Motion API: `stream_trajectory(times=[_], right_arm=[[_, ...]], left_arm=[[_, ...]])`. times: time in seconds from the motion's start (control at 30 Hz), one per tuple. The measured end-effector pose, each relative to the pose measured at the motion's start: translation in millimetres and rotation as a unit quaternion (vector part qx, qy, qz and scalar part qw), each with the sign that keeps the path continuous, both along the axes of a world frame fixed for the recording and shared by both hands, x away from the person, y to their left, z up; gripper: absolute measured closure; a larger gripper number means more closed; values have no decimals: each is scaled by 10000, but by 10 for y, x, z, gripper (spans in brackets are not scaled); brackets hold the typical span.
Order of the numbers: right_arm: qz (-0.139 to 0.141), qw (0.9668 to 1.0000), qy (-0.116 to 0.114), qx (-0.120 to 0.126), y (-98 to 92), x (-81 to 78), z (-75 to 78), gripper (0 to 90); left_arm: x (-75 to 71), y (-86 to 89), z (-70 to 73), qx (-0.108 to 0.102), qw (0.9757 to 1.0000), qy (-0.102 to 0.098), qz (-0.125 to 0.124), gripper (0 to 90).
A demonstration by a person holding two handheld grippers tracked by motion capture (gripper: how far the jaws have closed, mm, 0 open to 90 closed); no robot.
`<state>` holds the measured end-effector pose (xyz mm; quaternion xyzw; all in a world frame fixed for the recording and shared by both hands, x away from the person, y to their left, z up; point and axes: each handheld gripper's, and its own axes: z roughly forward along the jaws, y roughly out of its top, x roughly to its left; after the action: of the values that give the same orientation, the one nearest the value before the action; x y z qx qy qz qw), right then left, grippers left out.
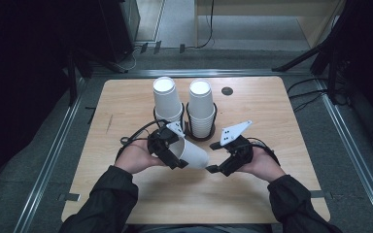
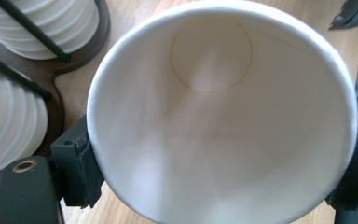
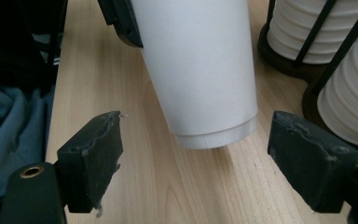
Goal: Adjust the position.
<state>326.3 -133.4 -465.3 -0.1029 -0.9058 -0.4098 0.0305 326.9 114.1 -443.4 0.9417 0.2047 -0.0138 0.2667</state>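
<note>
The left gripper [image 1: 171, 151] clamps a paper cup [image 1: 193, 154] at its rim, risking crushing, while the right gripper [image 3: 193, 158], jaws wide, may knock it loose.

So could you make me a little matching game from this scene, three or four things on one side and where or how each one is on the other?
Things:
1. paper cup
2. right gripper
3. cup stacks
4. small dark disc

States:
a. upright in black wire holders
b. jaws apart, nothing pressed between them
c. lying flat on the table's far side
d. tipped sideways, rim clamped in the left gripper

Pairs: 1-d, 2-b, 3-a, 4-c
</note>
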Motion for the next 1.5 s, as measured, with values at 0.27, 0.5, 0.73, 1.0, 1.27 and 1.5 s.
stream_trajectory(times=[0.27,0.5,0.73,1.0,1.27,1.5], right_arm=[[49,9995,-31,-321,151,-2,-145,181],[192,9992,-76,-356,264,-26,-183,181],[350,9985,-169,-386,340,-61,-211,211],[403,9985,-125,-343,326,-71,-186,219],[353,9987,-135,-330,279,-47,-167,219],[162,9995,-164,-219,175,-10,-101,218]], left_arm=[[-44,-147,-6,109,9996,98,-249,128],[-73,-200,4,98,9994,102,-309,124],[-109,-243,5,141,9993,118,-315,124],[-118,-210,1,-74,9990,1,-433,65],[-99,-147,32,-247,9990,-119,-354,11],[-79,-53,52,-438,9986,-166,-265,11]])
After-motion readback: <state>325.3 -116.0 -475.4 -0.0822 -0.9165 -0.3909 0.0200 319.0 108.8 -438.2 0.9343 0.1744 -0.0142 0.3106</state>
